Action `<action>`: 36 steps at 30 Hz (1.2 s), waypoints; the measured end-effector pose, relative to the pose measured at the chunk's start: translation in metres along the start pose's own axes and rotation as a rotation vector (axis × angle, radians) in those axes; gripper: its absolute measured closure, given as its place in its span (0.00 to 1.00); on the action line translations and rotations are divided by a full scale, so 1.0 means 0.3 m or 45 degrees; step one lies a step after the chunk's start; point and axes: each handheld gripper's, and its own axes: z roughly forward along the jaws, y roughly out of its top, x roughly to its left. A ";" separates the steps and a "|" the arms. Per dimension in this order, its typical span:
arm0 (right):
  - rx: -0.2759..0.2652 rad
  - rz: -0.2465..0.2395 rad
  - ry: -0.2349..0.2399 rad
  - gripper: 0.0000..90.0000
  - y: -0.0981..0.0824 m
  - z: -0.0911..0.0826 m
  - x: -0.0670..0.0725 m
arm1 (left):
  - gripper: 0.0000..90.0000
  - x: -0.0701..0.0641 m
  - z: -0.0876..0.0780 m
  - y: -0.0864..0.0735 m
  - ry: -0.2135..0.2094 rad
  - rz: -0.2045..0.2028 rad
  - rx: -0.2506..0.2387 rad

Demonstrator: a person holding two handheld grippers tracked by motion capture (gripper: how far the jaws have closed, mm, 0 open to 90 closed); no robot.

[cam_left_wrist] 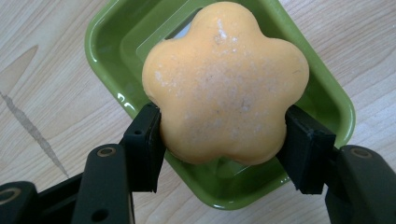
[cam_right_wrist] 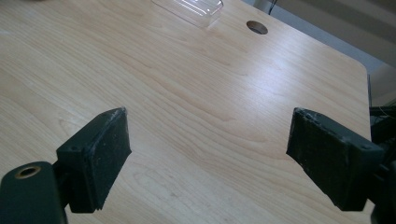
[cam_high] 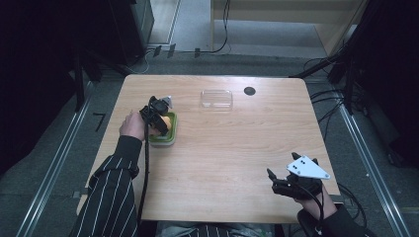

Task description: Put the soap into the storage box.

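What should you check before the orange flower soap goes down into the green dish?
1. Grip on the soap: the left gripper has a jaw pressed on each side of the orange flower soap. Ok.
2. Soap over the target: it sits above the green dish. Ok.
3. Dish has room: green floor shows past the soap, the rest is hidden under it. Cannot tell.
4. Dish flat on the table: it looks level. Ok.
5. Right gripper out of the way: open, at the near right corner, far from the dish. Ok.
6. Clear lid out of the way: lies apart at the far side. Ok.
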 end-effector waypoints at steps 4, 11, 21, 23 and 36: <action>0.001 -0.002 -0.001 0.15 0.000 0.000 0.000 | 0.44 0.001 0.005 0.002 0.002 0.006 -0.007; 0.000 0.000 -0.001 0.15 0.000 0.000 0.000 | 0.44 0.003 0.017 0.002 0.012 -0.001 -0.012; 0.001 0.001 -0.002 0.15 0.000 -0.001 0.001 | 0.44 -0.004 0.032 0.007 0.017 -0.011 0.013; 0.001 0.001 -0.001 0.15 0.000 -0.001 0.001 | 0.44 -0.009 0.036 0.008 0.027 -0.015 0.017; 0.003 0.001 -0.004 0.15 -0.001 0.000 -0.001 | 0.33 -0.014 0.029 0.012 0.056 -0.043 0.003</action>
